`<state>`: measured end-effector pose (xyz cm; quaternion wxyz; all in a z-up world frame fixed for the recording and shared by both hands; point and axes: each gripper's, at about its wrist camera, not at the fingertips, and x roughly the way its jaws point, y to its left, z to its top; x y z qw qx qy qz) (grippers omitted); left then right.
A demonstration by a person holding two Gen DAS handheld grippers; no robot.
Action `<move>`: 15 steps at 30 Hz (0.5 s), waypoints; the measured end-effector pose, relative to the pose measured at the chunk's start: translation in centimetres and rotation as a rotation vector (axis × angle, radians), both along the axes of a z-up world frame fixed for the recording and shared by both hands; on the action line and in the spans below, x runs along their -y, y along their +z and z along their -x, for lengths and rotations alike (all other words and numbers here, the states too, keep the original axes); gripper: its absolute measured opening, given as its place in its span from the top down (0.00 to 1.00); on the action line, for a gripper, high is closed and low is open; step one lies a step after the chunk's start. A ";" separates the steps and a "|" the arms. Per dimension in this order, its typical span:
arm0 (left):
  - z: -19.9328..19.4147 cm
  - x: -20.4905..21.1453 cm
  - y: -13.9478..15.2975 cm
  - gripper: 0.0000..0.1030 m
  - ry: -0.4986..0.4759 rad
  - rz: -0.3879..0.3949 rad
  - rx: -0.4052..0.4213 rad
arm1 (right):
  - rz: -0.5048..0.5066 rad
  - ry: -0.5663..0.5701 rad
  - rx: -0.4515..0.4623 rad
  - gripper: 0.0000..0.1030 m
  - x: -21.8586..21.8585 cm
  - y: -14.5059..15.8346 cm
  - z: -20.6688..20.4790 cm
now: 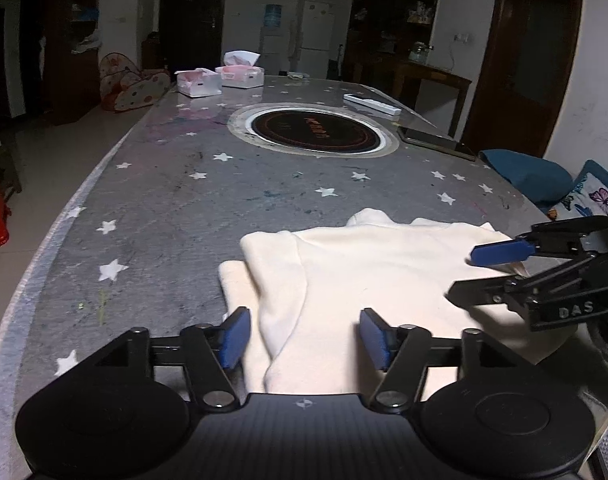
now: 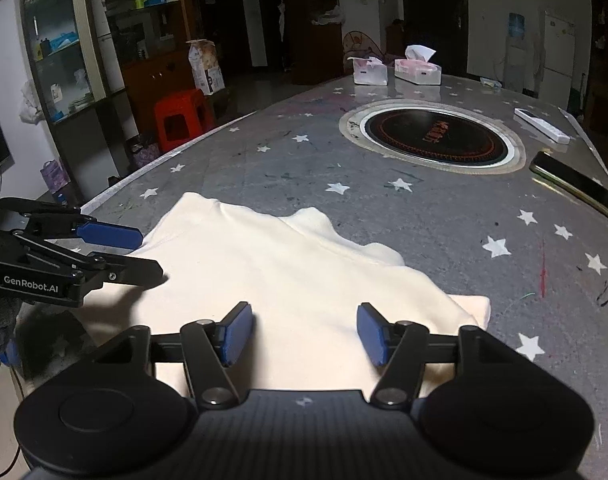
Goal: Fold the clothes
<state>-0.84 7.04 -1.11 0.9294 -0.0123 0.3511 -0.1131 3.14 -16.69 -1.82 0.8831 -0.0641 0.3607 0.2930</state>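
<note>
Left wrist view, left hand-held gripper [image 1: 302, 336] angled down, parted over cream garment [image 1: 363, 272]

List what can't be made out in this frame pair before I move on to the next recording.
- Near edge of the cream garment: hidden behind each gripper's body in both wrist views.
- Garment type: folded over, so it cannot be told.
- Print on the round black plate: too small and dark to read.
- Dark flat device by the table edge: too dim to tell phone from remote.
- The person: hands out of both views.
</note>
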 end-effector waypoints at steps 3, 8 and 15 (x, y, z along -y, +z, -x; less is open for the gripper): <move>0.5 -0.2 0.3 0.23 0.016 -0.009 0.009 | 0.002 0.019 0.011 0.37 -0.4 0.4 0.8; 1.3 -0.8 0.8 0.12 0.055 -0.020 0.020 | 0.006 0.069 0.035 0.34 -1.6 1.2 2.3; 2.1 -3.1 1.3 0.10 0.145 0.014 0.009 | 0.048 0.194 0.085 0.34 -4.8 2.0 5.1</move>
